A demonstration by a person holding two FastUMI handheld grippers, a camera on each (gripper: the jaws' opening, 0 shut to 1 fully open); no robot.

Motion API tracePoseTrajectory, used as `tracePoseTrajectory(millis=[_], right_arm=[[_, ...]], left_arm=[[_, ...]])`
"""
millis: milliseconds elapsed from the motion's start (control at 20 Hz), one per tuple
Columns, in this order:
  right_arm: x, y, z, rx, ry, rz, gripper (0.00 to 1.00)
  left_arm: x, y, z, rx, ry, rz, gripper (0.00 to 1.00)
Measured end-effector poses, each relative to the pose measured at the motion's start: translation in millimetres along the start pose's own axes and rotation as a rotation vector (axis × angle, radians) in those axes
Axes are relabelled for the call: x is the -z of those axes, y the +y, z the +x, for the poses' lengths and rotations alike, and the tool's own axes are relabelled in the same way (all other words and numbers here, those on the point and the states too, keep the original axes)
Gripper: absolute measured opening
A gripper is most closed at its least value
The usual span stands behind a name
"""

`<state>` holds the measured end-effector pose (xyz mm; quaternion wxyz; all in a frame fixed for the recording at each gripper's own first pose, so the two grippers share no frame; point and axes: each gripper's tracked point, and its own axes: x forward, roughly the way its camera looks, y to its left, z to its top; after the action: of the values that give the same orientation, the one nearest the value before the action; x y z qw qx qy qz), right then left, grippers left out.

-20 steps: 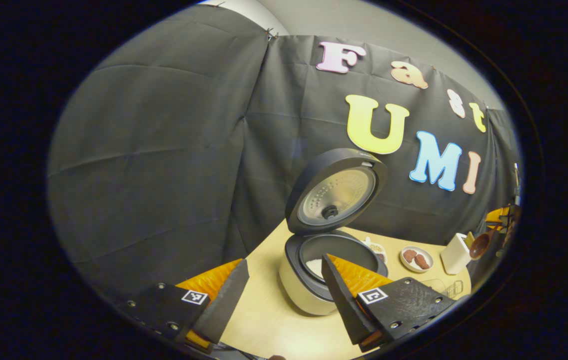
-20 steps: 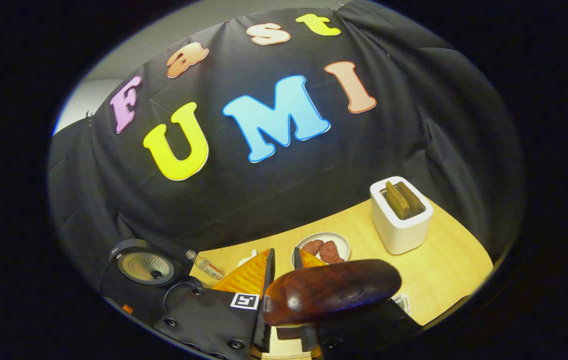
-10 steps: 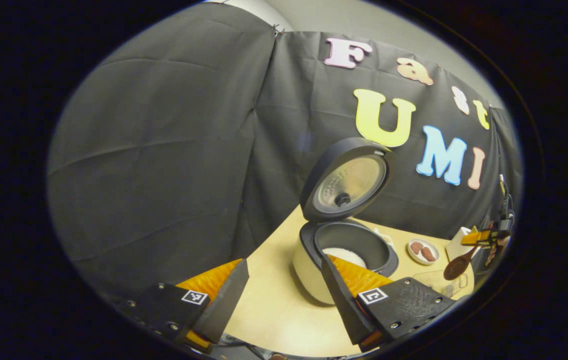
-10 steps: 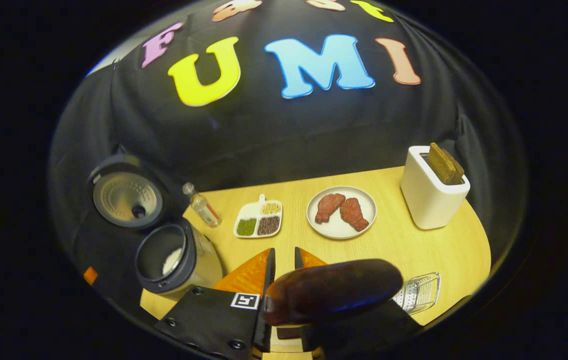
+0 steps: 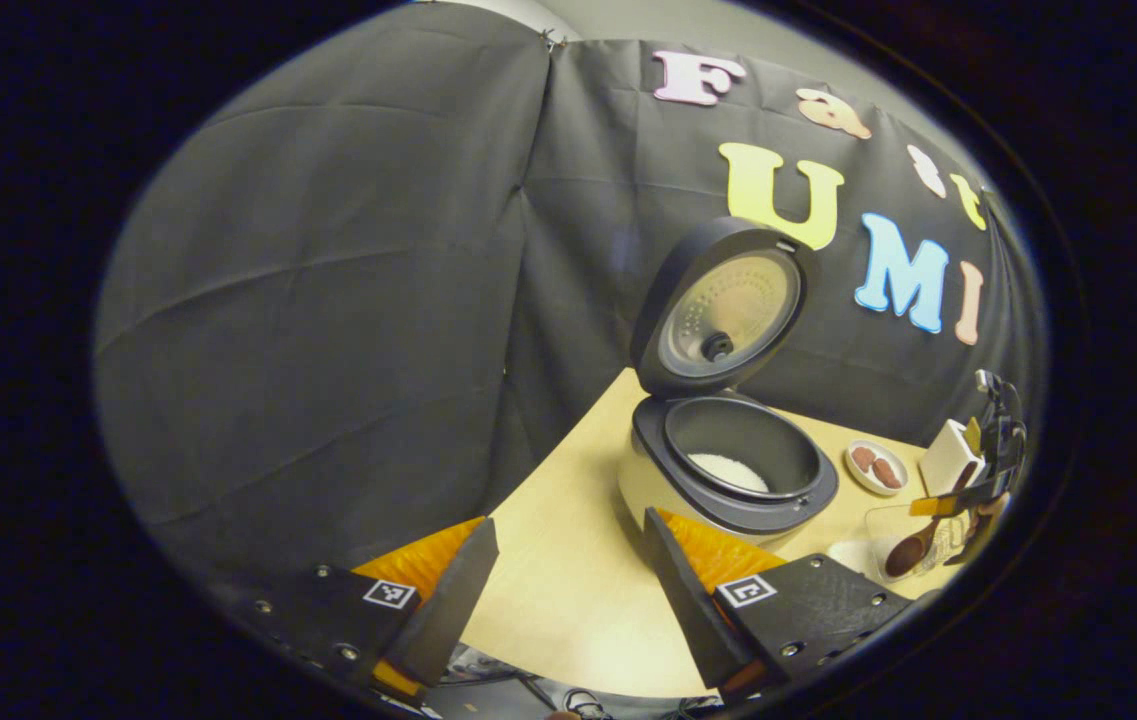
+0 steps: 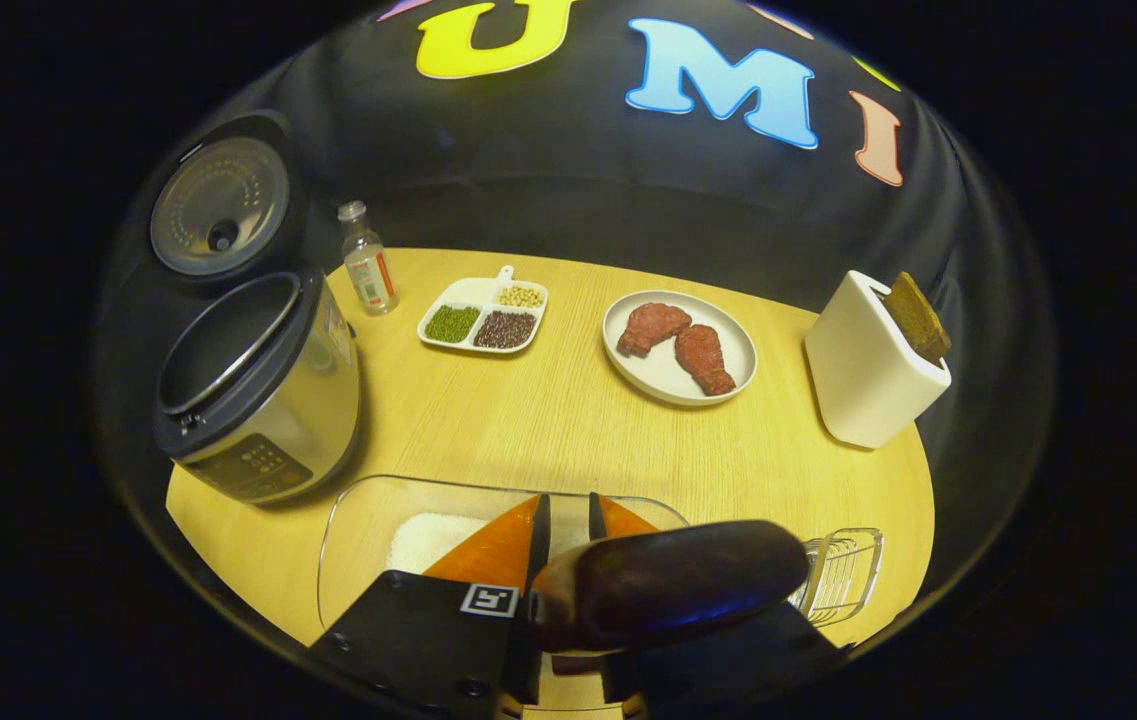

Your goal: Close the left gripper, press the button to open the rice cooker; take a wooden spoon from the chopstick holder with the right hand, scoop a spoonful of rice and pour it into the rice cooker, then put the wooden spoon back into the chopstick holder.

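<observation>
Two grippers are at work over a pale wooden table [image 6: 568,420]. Seen in the right gripper view, the right gripper [image 6: 564,520] has its fingers drawn narrow on the wooden spoon [image 6: 668,592], whose dark bowl lies across the bottom of that view, above a clear glass dish [image 6: 358,520] at the table's near edge that holds white rice [image 6: 428,540]. Just right of the dish stands a small clear ribbed holder [image 6: 843,575]. The rice cooker [image 6: 258,390] sits at the table's left edge with its lid [image 6: 218,205] raised upright; in the left gripper view a patch of rice shows in the bottom of its inner pot [image 5: 743,460]. Toward the far edge stand a small bottle [image 6: 368,260], a divided tray of beans [image 6: 483,315] and a plate with two pieces of meat [image 6: 678,345]; a white toaster [image 6: 873,365] with a brown slice in it stands at the right edge. The left gripper [image 5: 568,570] hangs over the near left corner of the table with its fingers wide apart and nothing between them. At the right rim of the left gripper view the right gripper appears small, holding the spoon bowl-down over the glass dish.
</observation>
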<state>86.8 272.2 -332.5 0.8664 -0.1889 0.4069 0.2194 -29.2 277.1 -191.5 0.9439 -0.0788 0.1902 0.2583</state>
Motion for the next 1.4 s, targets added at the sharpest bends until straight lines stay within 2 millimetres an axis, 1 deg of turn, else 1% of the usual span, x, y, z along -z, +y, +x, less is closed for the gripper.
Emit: tracePoseTrajectory(millis=[50,200,350,400,500,750,850,950,1150,1250,1400], right_arm=[[8,6,1,-0.014,0.021,0.002,0.22],[11,27,3,-0.045,0.041,0.054,0.22],[15,47,3,-0.060,0.065,0.080,0.22],[16,53,3,-0.072,0.079,0.095,0.22],[20,69,3,-0.109,0.109,0.131,0.22],[19,84,-1,-0.149,0.150,0.194,0.22],[18,84,-3,-0.161,0.144,0.196,0.22],[18,79,-5,-0.154,0.134,0.210,0.22],[13,56,-15,-0.126,0.089,0.313,0.22],[9,46,-22,-0.132,0.072,0.385,0.22],[2,33,-32,-0.146,0.035,0.503,0.22]], left_arm=[[2,3,-1,-0.002,-0.001,-0.005,0.92],[7,15,-3,-0.014,0.004,-0.009,0.94],[7,18,-5,-0.017,0.007,-0.025,0.94],[6,17,-5,-0.016,0.004,-0.030,0.92],[4,16,-6,-0.012,-0.003,-0.035,0.93],[2,18,-12,-0.008,-0.012,-0.024,0.93],[3,20,-15,-0.009,-0.011,-0.025,0.93],[5,21,-17,-0.008,-0.009,-0.027,0.94],[1,20,-20,0.002,-0.018,-0.015,0.93],[-1,18,-19,0.013,-0.022,-0.003,0.93],[-11,12,-21,0.034,-0.038,0.021,0.93]])
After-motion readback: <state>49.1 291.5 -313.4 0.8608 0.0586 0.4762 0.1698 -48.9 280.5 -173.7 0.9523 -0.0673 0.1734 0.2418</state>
